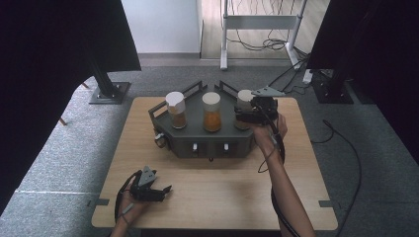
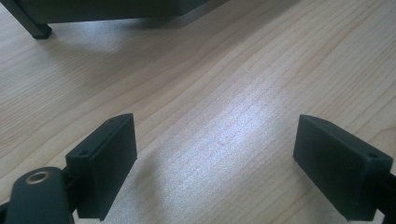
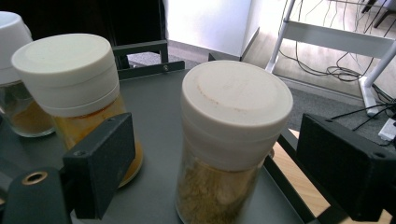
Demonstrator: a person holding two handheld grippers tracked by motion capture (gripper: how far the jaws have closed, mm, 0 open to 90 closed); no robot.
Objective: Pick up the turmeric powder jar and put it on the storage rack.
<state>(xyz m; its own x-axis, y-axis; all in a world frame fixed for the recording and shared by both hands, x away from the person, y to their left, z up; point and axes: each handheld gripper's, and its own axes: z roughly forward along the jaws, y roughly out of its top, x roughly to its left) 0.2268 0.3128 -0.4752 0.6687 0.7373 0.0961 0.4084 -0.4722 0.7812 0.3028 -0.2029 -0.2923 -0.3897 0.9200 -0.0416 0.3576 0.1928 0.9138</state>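
Observation:
Three spice jars with white lids stand upright on a dark grey rack at the back of the wooden table. The left jar holds brown powder, the middle jar orange. My right gripper reaches around the right jar. In the right gripper view that jar, full of olive-brown spice, stands between the jaws of my right gripper, and a gap shows on each side. The orange jar is beyond the left jaw. My left gripper rests open near the front left, and its jaws have bare wood between them.
The rack has raised rails, and a foot of it shows in the left gripper view. The bare tabletop stretches in front of the rack. Black curtained stands flank the table, and a white desk frame with cables stands behind.

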